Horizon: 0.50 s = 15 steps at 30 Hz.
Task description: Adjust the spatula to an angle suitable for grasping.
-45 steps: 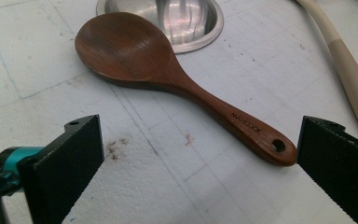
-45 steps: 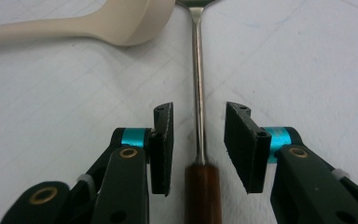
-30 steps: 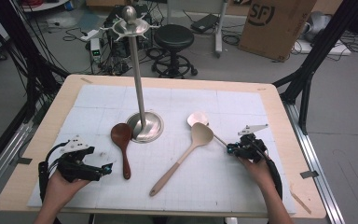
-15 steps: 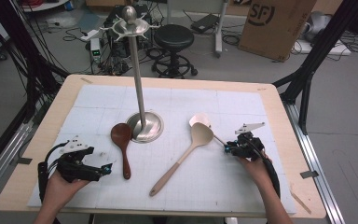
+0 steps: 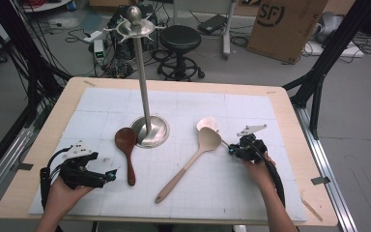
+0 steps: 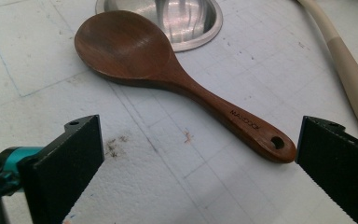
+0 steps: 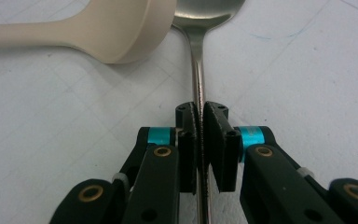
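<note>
Our right hand-held gripper [image 7: 200, 140] now has its jaws pressed together on the thin handle of the metal spoon [image 7: 198, 74]; within the last second they loosened a little and then closed again, so we read this as a grip being reset rather than a first grab. Compared with a second ago, that gripper [image 5: 234, 149] has crept a short way toward the spoon's bowl, while the spoon itself [image 5: 206, 123] lies where it was on the counter [image 5: 280, 101], its bowl just beyond the bowl of the pale spoon [image 5: 188, 164], which overlaps its neck. We judge the spoon is now secured for lifting toward the rack [image 5: 142, 77], with care needed so the pale spoon is not dragged along. Our left hand-held gripper [image 5: 107, 178] has kept still, jaws spread wide and holding nothing; in the left gripper view the dark spoon [image 6: 168, 79] lies between and beyond its pads [image 6: 67, 163], the end of the handle just beside the far pad, its bowl touching the rack's base [image 6: 186, 23].
</note>
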Motion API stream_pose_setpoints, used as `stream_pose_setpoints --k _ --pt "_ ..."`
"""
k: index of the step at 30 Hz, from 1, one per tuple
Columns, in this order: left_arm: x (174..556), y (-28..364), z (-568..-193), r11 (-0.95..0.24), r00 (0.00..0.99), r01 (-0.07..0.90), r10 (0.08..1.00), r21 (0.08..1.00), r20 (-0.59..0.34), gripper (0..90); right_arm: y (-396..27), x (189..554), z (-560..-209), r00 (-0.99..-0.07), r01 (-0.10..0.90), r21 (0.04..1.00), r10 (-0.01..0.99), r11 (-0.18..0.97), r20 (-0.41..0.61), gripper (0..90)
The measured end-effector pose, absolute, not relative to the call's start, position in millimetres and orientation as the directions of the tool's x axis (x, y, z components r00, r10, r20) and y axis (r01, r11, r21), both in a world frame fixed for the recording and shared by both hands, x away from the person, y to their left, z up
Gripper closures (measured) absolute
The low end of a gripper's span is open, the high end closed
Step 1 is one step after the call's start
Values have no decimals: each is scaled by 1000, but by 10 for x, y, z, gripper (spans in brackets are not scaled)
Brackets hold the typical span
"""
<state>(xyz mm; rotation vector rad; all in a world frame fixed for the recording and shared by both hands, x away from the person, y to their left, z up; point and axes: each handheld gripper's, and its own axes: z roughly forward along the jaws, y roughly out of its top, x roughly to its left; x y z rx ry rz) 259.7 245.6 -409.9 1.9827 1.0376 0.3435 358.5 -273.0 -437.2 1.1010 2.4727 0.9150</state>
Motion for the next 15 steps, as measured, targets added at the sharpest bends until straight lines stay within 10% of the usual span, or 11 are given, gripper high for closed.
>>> stream_pose_setpoints --k 15 --pt "2604 2466 -4099 -297 616 542 777 786 -131 17 -2773 3587 -4320 -667 562 663 745 495 9 840"
